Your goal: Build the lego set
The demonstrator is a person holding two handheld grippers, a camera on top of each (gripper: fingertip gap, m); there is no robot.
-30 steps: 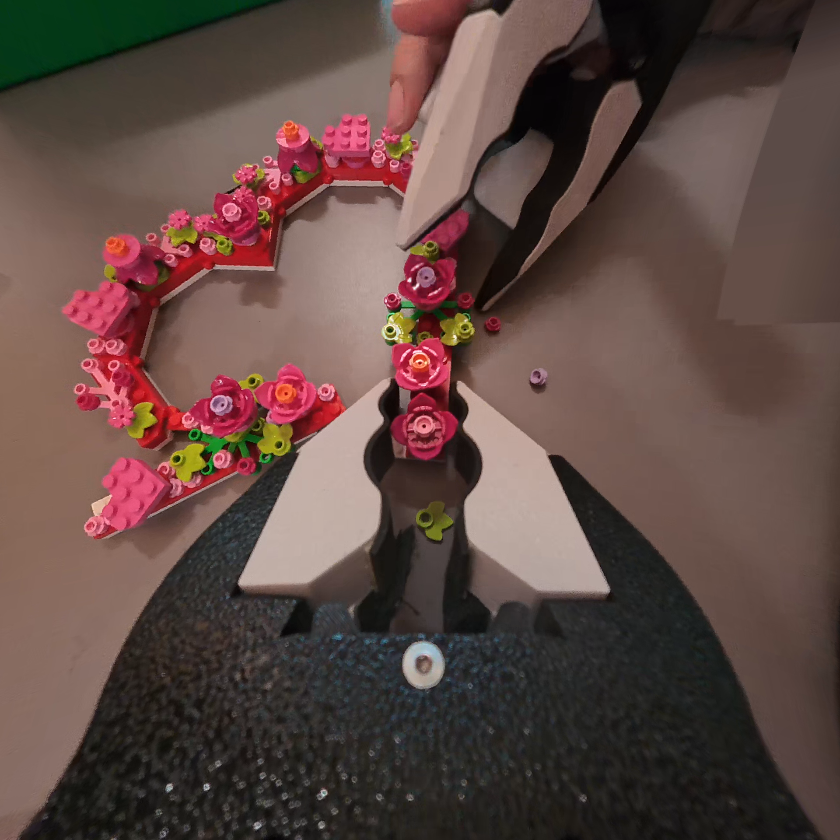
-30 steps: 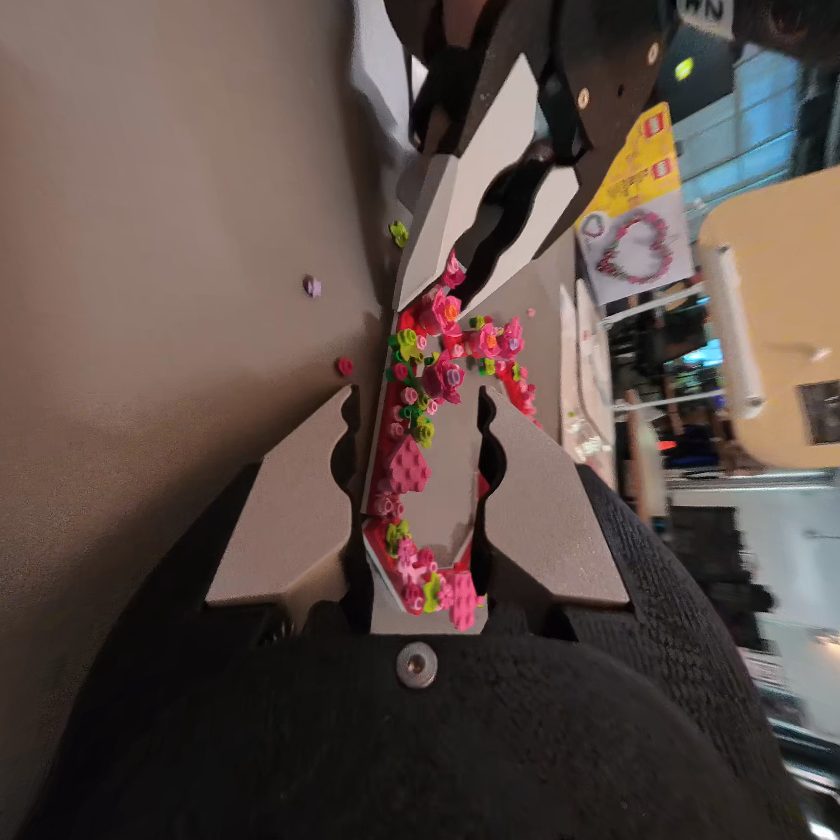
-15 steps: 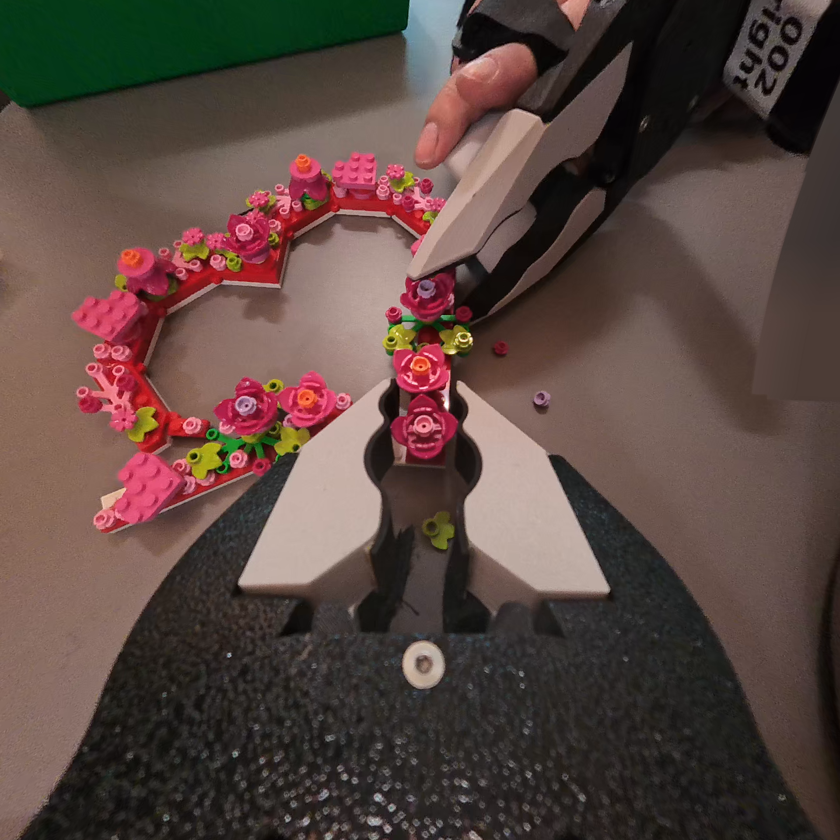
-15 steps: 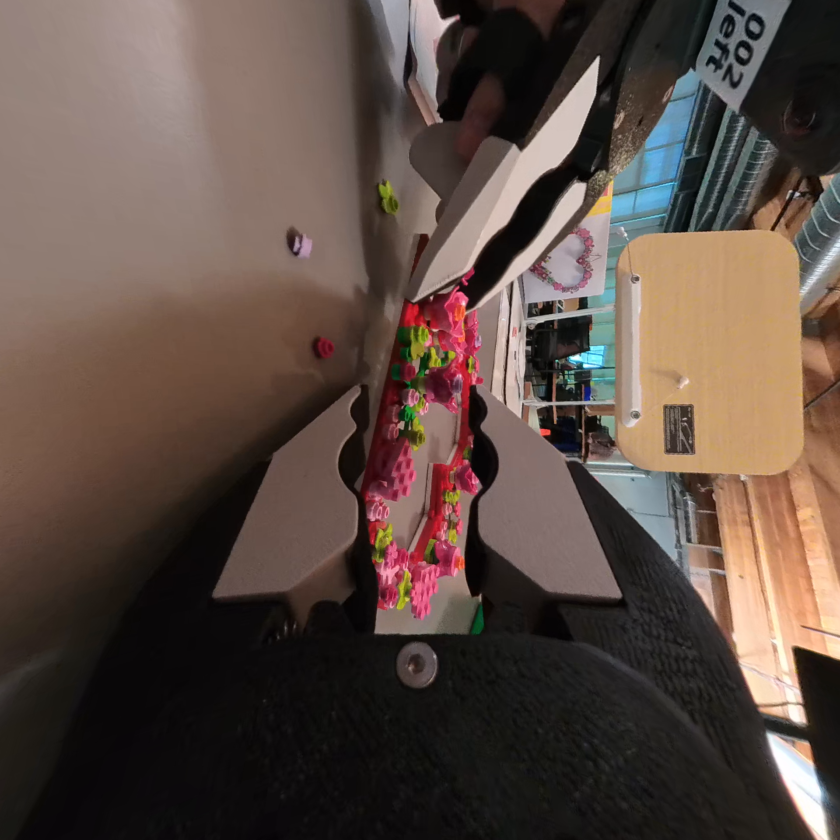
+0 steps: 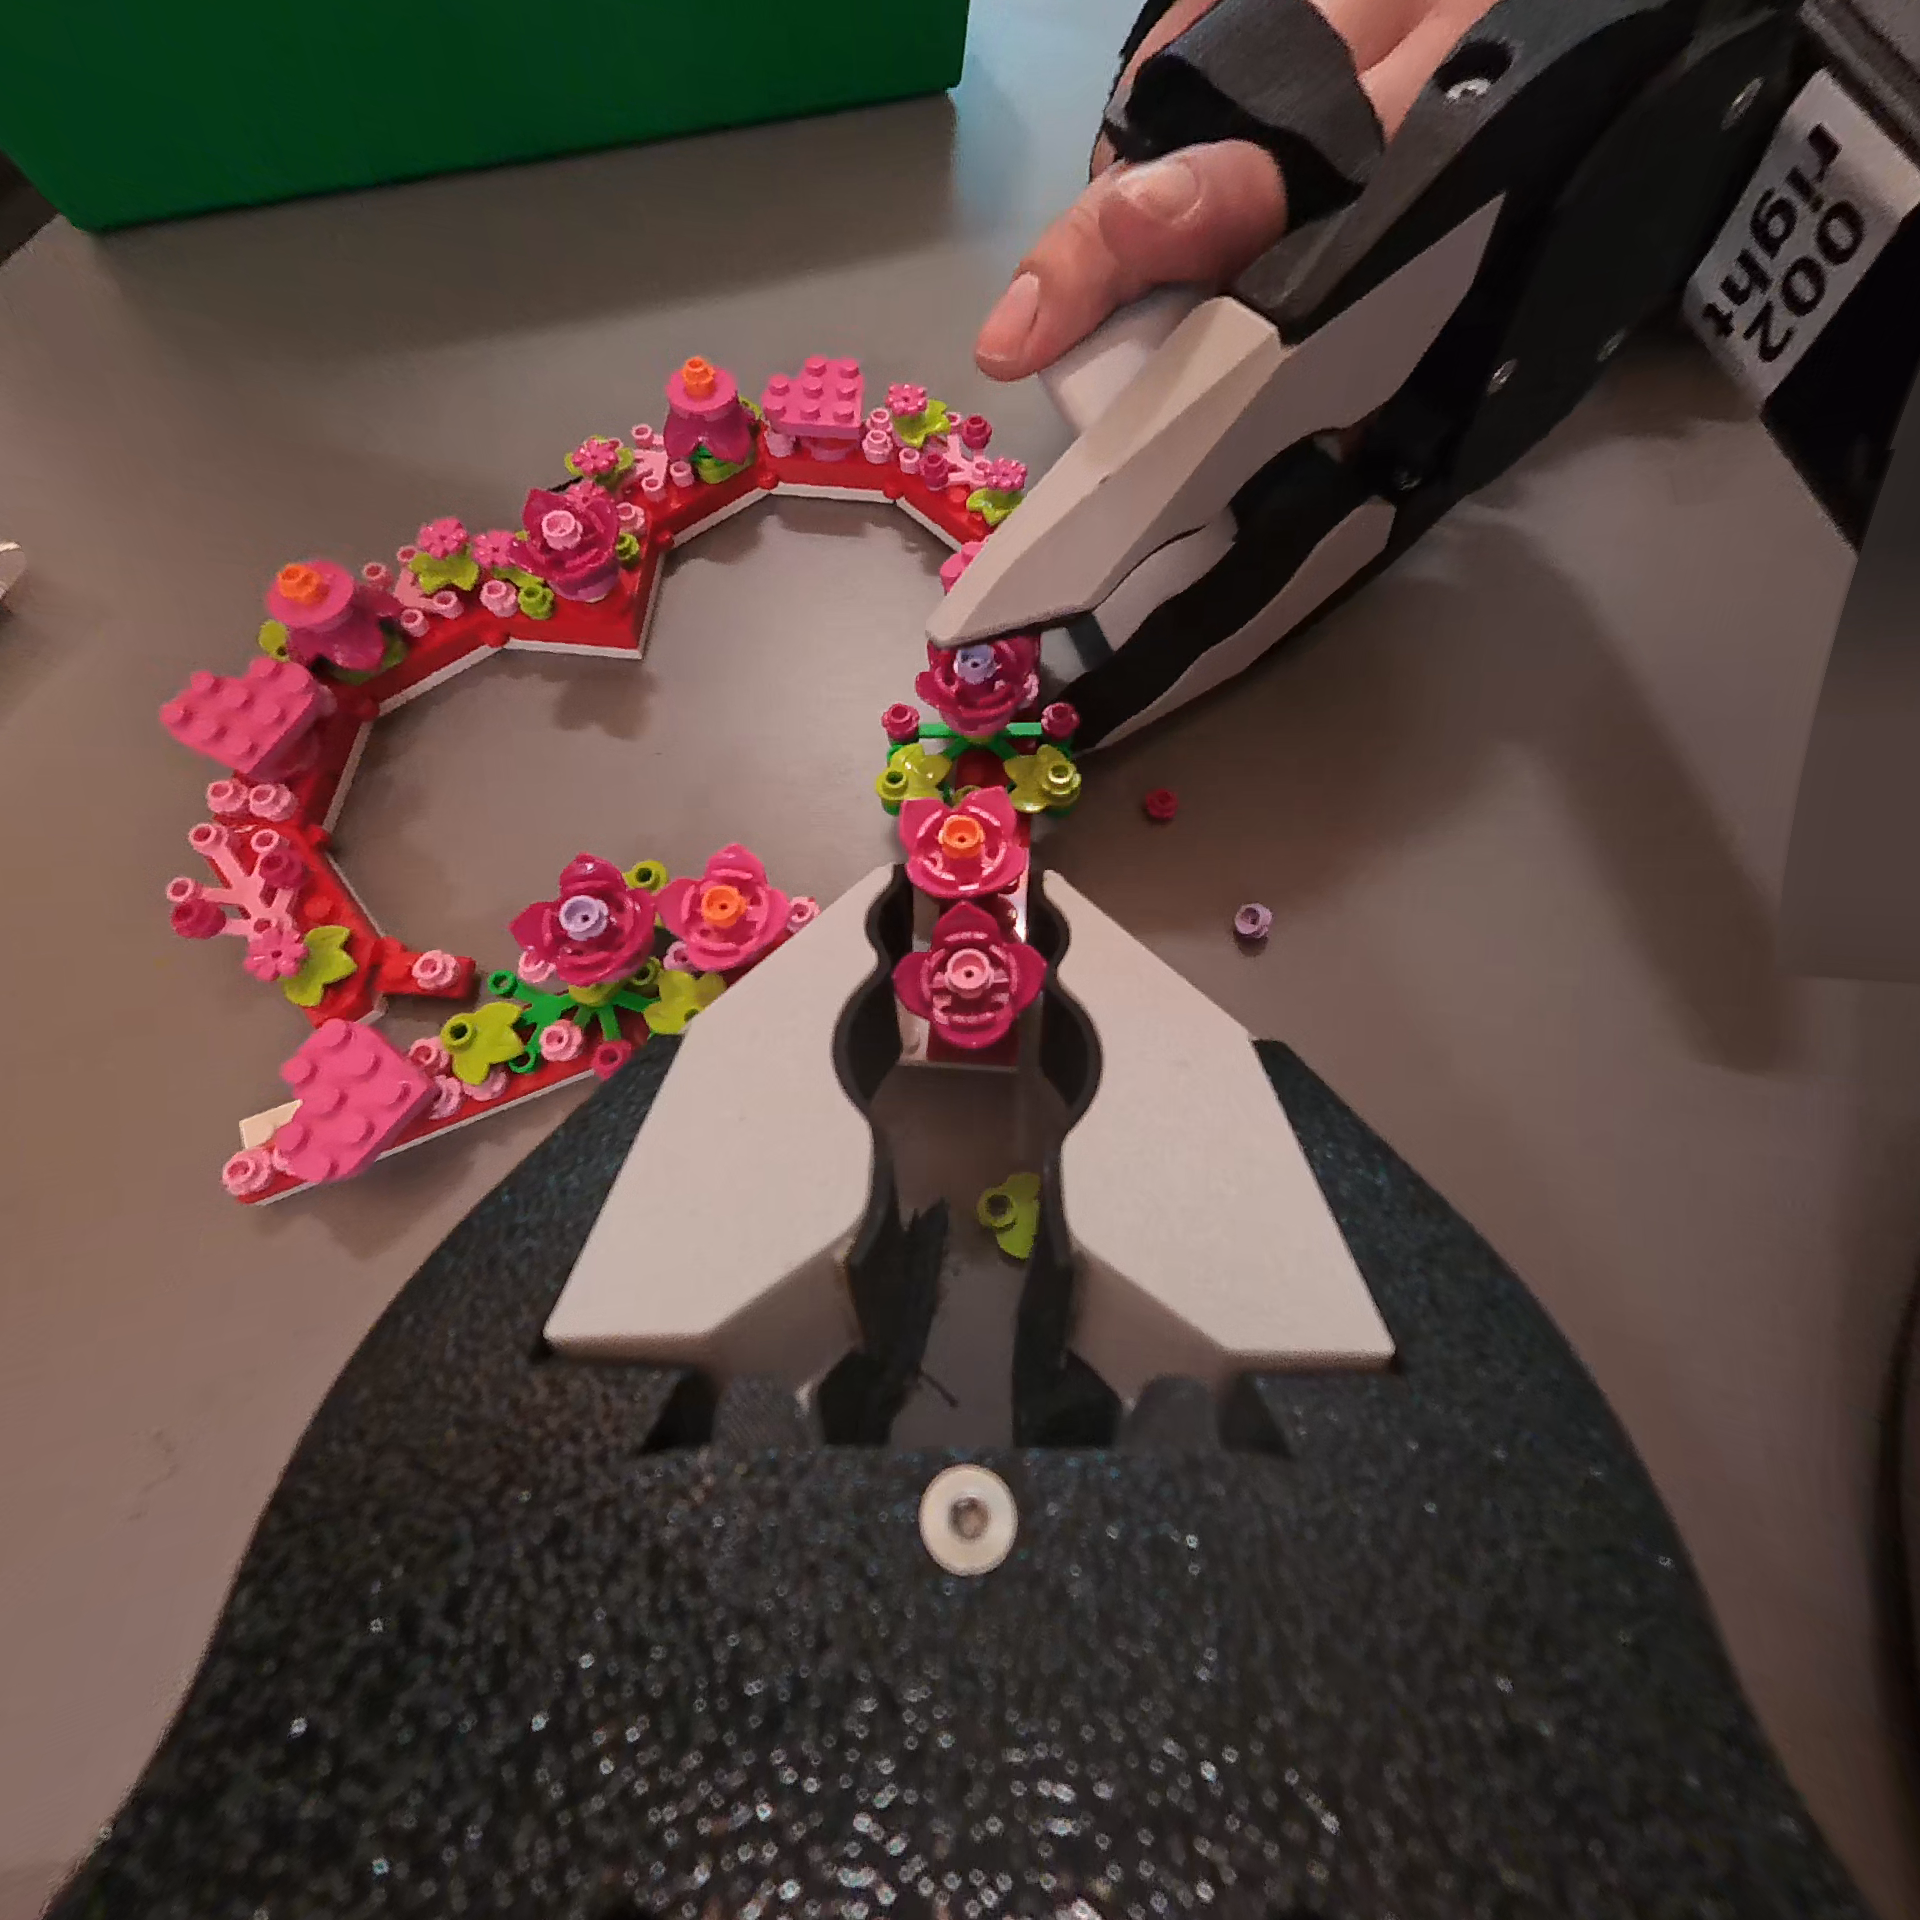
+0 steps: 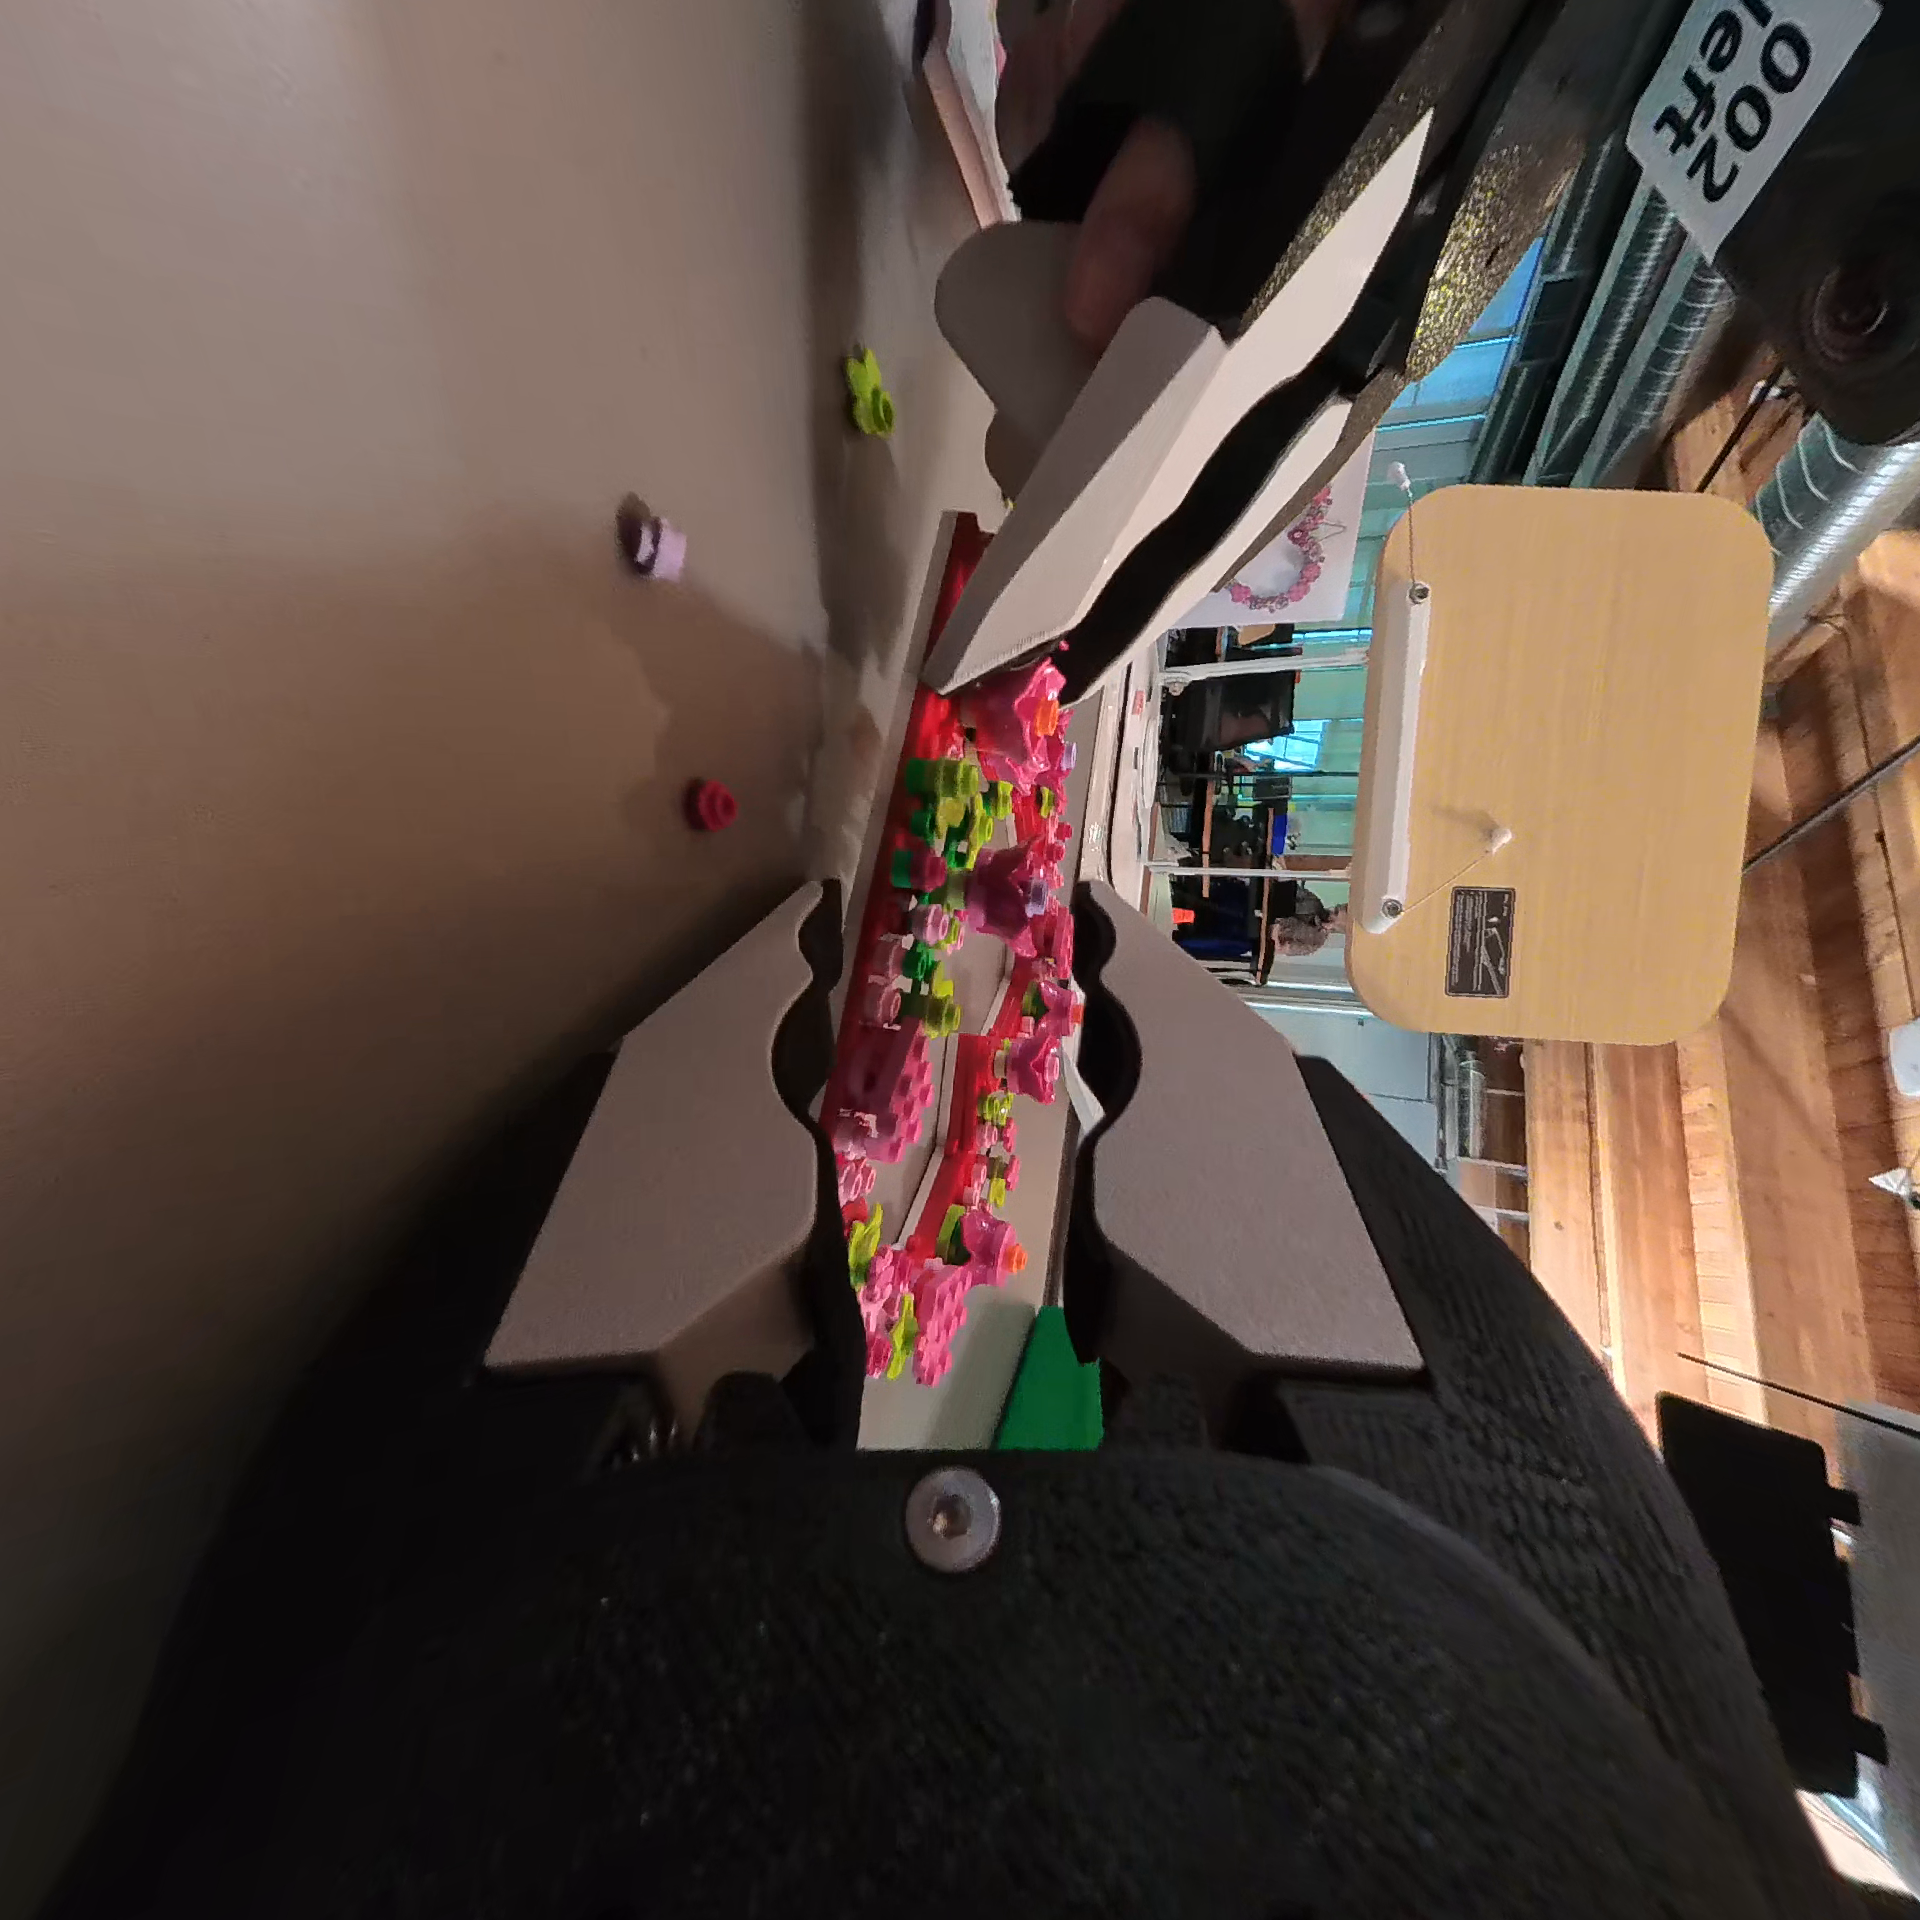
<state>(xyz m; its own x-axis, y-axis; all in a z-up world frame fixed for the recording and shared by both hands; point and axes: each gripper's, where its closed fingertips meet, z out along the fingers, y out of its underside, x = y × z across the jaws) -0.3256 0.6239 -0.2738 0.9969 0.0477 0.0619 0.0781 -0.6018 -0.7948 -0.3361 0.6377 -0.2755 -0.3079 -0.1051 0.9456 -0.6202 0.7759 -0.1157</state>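
Observation:
A red strip of pink and magenta lego flowers points away from me. My left gripper is shut on its near end, one finger on each side. My right gripper comes in from the upper right, turned on its side. Its upper finger rests on the lilac-centred rose and its lower finger sits under the strip's far end. In the right wrist view the strip lies pinched between the right gripper's fingers, with the left gripper beyond. The open heart-shaped flower frame lies to the left.
Loose pieces lie on the grey table: a dark red stud, a lilac stud and a lime leaf between my left fingers. A green box stands at the back. A person's thumb rests on the right gripper.
The right gripper has tilted flatter and come down onto the strip's far end, its jaws narrowing a little. The left gripper keeps its hold on the near end.

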